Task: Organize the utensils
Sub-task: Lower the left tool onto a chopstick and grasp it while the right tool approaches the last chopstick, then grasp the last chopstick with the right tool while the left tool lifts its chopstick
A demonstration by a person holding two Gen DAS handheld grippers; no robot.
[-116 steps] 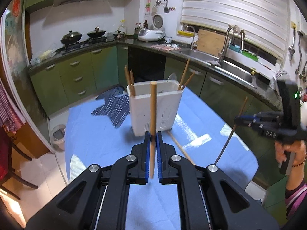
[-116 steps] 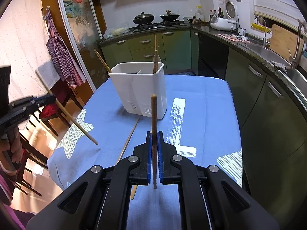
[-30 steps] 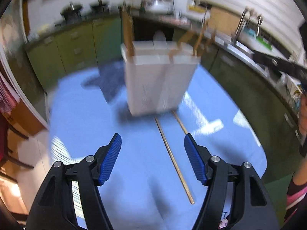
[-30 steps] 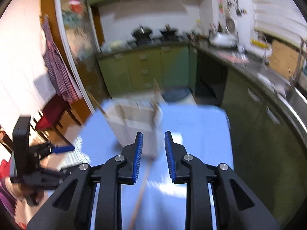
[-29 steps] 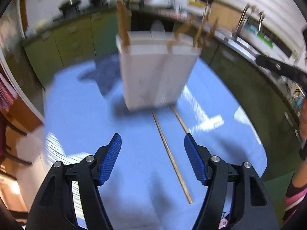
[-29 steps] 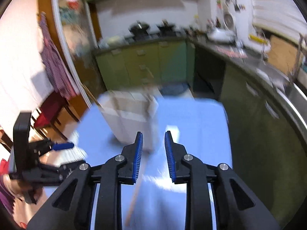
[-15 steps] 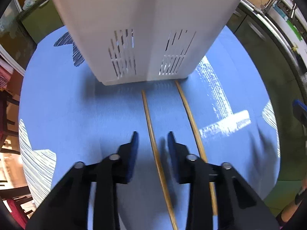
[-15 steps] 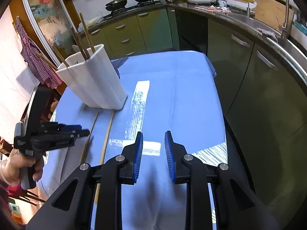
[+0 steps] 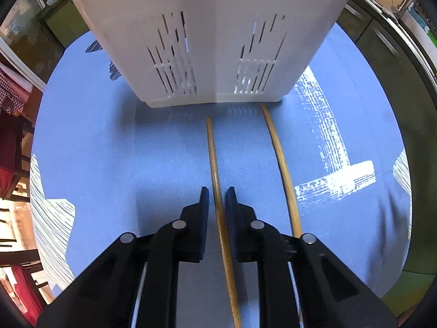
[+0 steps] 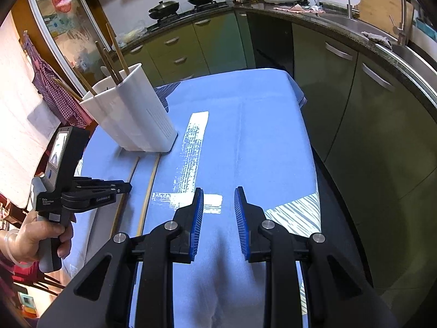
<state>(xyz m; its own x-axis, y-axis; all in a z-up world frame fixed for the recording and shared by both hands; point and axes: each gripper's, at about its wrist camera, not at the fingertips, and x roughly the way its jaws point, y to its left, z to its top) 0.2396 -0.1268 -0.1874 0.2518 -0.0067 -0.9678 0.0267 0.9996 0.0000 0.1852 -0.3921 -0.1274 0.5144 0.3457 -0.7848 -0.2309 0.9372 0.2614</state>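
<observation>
White slotted holder (image 9: 213, 41) at twelve o'clock, tan chopsticks (image 9: 215, 164) on plain blue tablecloth (image 9: 95, 150), black grippers with blue pads (image 10: 197, 218), olive-green cabinets (image 10: 218, 41), red-checked cloth (image 10: 52, 90) at nine o'clock

Wood, plastic and cloth

Smooth wooden chopsticks (image 9: 214, 161) lie on matt blue cloth (image 9: 95, 142); the slotted holder (image 9: 213, 27) is matt white plastic.

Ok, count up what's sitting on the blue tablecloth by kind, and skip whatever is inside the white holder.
Chopsticks: 2
Holder: 1
Total: 3
</observation>
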